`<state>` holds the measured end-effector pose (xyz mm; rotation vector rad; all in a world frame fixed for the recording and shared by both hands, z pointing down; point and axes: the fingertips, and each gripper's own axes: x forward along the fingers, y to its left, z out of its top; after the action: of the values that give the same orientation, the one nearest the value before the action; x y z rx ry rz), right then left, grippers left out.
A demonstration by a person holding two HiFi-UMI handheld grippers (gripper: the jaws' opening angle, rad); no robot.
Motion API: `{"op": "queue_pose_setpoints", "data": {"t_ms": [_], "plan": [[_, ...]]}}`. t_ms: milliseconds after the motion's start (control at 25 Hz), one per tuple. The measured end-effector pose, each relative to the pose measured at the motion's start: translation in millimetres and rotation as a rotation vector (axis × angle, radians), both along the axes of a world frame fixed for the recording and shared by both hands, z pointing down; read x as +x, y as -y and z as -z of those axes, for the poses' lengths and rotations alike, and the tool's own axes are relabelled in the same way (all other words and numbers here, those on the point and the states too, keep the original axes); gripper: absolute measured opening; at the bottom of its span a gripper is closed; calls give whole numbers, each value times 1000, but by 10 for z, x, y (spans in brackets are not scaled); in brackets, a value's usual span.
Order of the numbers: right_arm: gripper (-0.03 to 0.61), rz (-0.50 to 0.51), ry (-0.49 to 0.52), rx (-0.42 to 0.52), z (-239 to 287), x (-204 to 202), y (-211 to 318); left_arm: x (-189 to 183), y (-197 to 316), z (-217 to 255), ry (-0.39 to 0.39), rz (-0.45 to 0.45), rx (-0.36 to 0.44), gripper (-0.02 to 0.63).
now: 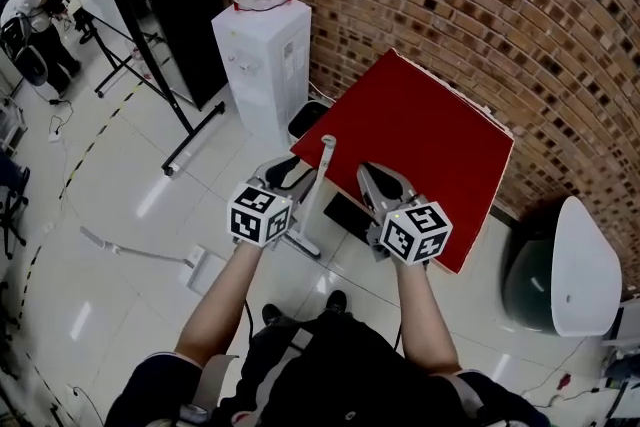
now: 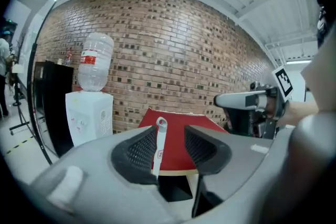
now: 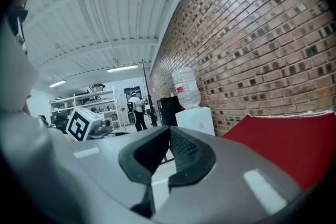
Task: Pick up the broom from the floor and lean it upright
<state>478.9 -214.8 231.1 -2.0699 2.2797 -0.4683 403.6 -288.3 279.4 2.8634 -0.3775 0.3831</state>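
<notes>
Left gripper: jaws stood wide apart and gripped nothing. The white broom handle rose between them, close to the pad on its left and well clear of the other pad.
Right gripper: jaws were together with nothing between them. It was held level, just to the right of the handle and beside the left gripper.
Broom: it stood upright between the two grippers. Its looped top was just ahead of the left gripper, in front of the red board, which leaned on the brick wall.
Step in hand: judged to be the last one. The broom was already off the floor and set to lean, and no gripper was clamped on it.
Next move calls for: drawing the left gripper straight back so that neither pad brushed the handle, then seeing whether the broom stayed put.
Hidden or unclear: no view settled whether the handle's top actually rested on the board or only stood in front of it. The broom's foot was largely hidden beneath the grippers. A dark block below them could have been its head, but that could not be told. A pale long-handled thing lay on the floor, well off to the left of the left gripper. What it was could not be made out.
</notes>
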Motion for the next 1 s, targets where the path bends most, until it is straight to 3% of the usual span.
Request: {"op": "queue_pose_setpoints", "data": {"t_ms": [320,520,1000], "plan": [[5,51,-58,14,110,-489,23,-409,-216,343,-91,-9,12,2],[5,79,-79,13,91,-694,4,-528,-322,524,-139,-27,0,0],[5,134,-98,29,158,-912,-15,-553,-545,544,-129,-79,-2,2]]}}
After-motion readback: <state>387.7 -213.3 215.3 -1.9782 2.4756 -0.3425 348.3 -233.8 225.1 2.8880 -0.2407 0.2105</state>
